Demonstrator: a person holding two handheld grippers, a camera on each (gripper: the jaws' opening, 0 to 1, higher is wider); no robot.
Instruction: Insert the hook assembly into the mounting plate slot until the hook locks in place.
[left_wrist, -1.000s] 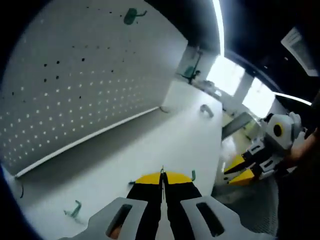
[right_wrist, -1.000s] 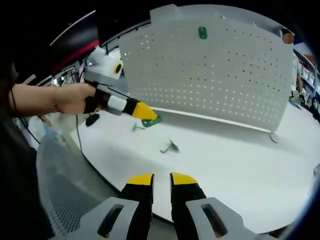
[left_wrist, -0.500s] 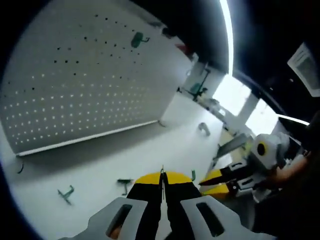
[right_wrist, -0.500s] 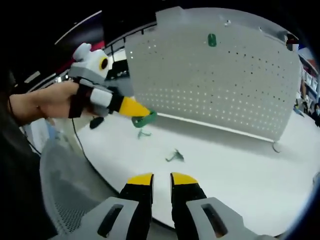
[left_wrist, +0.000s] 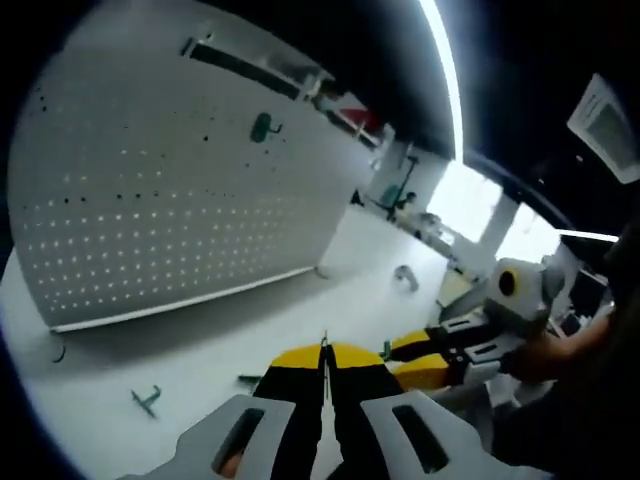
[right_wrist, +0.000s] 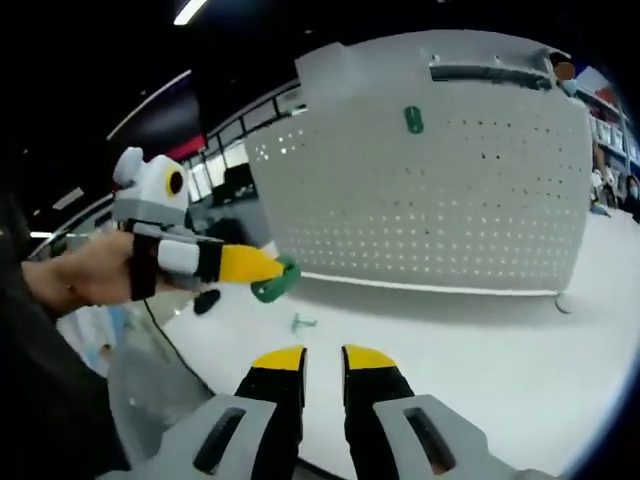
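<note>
Before pegboard (right_wrist: 440, 190) — green curved hook (right_wrist: 275, 283), gripper-held

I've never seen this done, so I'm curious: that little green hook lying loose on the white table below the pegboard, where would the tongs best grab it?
Probably by its straight shank, coming down from above. The loose green hook lies flat on the white table, so only its top is free, and its curled end looks harder to pinch. The empty right tongs could take it; the left tongs already hold another green hook.

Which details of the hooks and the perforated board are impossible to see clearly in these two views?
- Green hook in the left gripper: left gripper view, its own shut jaws hide it.
- Mounted green hook on the white perforated board: too small to tell whether locked.
- Loose green hooks on the white table: blurred shapes.
</note>
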